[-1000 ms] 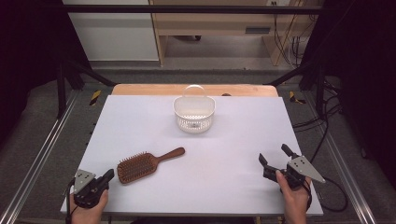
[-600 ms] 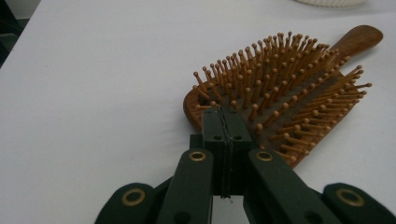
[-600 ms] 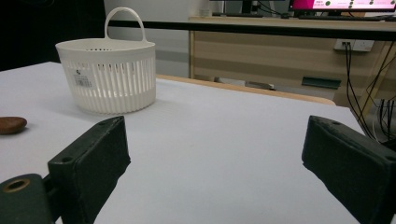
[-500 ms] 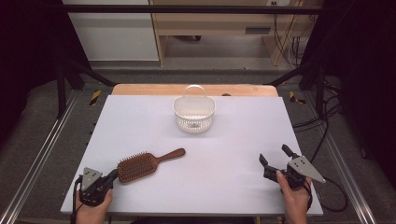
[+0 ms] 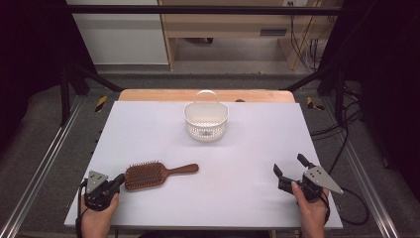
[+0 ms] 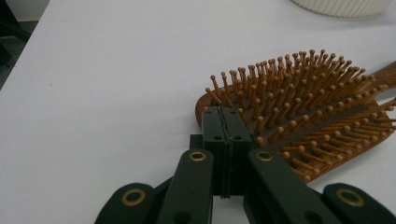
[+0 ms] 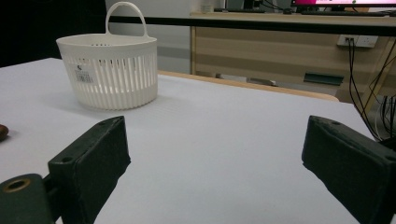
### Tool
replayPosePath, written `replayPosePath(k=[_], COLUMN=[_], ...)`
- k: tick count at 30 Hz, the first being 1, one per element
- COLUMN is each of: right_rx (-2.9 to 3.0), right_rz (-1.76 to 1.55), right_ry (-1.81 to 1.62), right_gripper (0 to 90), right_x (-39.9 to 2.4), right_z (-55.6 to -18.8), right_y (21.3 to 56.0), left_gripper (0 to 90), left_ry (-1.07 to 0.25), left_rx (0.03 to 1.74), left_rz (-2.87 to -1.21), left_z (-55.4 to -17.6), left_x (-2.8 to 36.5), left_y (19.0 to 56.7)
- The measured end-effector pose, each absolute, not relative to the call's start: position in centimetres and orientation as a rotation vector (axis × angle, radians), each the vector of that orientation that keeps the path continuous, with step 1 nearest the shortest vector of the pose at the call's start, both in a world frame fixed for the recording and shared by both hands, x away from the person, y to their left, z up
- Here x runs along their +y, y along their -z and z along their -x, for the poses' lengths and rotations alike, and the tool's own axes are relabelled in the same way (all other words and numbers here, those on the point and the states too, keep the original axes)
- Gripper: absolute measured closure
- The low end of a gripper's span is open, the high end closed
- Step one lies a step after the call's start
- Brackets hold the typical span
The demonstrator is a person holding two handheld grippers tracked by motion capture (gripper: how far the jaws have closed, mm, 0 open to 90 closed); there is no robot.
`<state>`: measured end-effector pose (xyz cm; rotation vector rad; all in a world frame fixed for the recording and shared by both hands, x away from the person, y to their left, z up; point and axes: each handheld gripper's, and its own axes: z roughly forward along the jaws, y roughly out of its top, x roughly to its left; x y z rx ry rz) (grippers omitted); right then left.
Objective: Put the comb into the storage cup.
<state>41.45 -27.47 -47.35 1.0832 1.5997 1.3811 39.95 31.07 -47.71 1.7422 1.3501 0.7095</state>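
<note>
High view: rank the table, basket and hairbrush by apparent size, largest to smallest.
1. table, far the largest.
2. hairbrush, longest of the other two.
3. basket; it sits farther from the camera, so this ranking is unsure.

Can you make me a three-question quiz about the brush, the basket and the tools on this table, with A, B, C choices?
1. Where is the hairbrush?
A. inside the basket
B. flat on the table, beside the left tool
C. on the floor

2. What colour is the basket?
A. white
B. red
C. black

3. How does the right tool stand?
A. shut on the brush
B. shut on nothing
C. open, with nothing between its jaws

Answers: 1 B, the brush lies on the white tabletop right by the shut left tool. 2 A, its slatted wall and handle are white. 3 C, the right gripper view shows its jaws wide apart over bare table.
</note>
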Motion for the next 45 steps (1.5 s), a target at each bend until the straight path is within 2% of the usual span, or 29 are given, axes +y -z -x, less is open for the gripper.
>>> replayPosePath(k=[16, 45], right_rx=[1.618, 1.641], right_rz=[-1.083, -1.072], right_ry=[-1.371, -1.388], right_gripper=[7.5, 7.4], right_x=[-27.2, -27.0], right_z=[-41.6, -41.5], right_y=[47.5, 47.4], left_gripper=[89.9, 89.9], left_ry=[-0.698, -0.580], left_rx=[1.323, 1.042], left_rz=[-1.823, -2.056], left_z=[-41.9, -47.5], left_x=[30.4, 19.1], left_y=[47.1, 46.5])
